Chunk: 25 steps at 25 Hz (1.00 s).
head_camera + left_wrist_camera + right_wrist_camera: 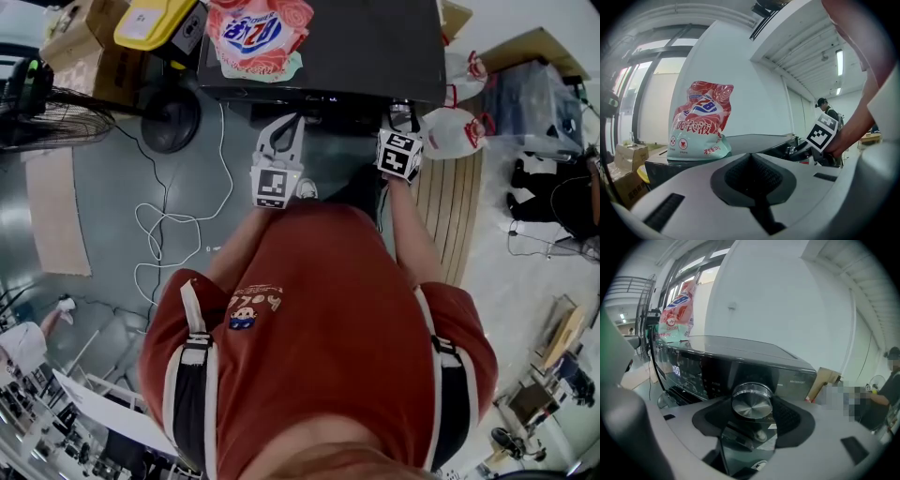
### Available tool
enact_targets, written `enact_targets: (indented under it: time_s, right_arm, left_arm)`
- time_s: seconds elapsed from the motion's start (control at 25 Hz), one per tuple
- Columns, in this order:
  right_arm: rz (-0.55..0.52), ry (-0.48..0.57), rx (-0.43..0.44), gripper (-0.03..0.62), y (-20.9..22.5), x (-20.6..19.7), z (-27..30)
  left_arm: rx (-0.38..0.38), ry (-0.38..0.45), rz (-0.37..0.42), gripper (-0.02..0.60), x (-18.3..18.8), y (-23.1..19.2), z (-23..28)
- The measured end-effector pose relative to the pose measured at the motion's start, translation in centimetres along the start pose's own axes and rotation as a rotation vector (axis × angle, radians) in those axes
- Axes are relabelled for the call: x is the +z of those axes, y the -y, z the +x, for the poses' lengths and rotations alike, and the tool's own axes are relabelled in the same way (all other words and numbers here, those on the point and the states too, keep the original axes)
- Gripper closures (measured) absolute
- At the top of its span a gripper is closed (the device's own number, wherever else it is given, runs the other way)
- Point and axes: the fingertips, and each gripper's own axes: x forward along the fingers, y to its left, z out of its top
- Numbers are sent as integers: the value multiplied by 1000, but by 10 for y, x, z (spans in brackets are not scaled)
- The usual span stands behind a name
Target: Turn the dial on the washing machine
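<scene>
The dark washing machine (pixel 375 47) stands in front of me, its black control panel (pixel 693 373) lit with a white display. The round silver dial (pixel 751 401) sits at the panel's right end. My right gripper (pixel 751 405) has a jaw on each side of the dial, pads pressed against its rim. In the head view the right gripper (pixel 398 117) reaches the machine's front edge. My left gripper (pixel 289 120) hovers just left of it with nothing in its shut jaws, the pads meeting (pixel 751 157). A red and mint detergent bag (pixel 698 122) lies on the lid.
A floor fan (pixel 56 117), cardboard boxes (pixel 84 37) and a yellow case (pixel 150 21) stand to the left. A white cable (pixel 159 225) loops over the floor. White plastic bags (pixel 459 127) and a wooden board (pixel 450 216) lie to the right.
</scene>
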Motion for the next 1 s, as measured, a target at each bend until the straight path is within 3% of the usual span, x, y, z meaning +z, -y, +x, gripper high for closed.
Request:
enact_targets:
  time_s: [0.36, 0.8, 1.0]
  right_arm:
    - [303, 28, 144, 318, 4, -4, 2]
    - [310, 35, 135, 318, 6, -3, 0]
    - [306, 26, 126, 313, 7, -3, 2]
  left_arm:
    - [-8, 4, 3, 572, 3, 5, 0]
    - [-16, 3, 11, 572, 4, 9, -1]
    - [11, -11, -26, 572, 5, -1, -1]
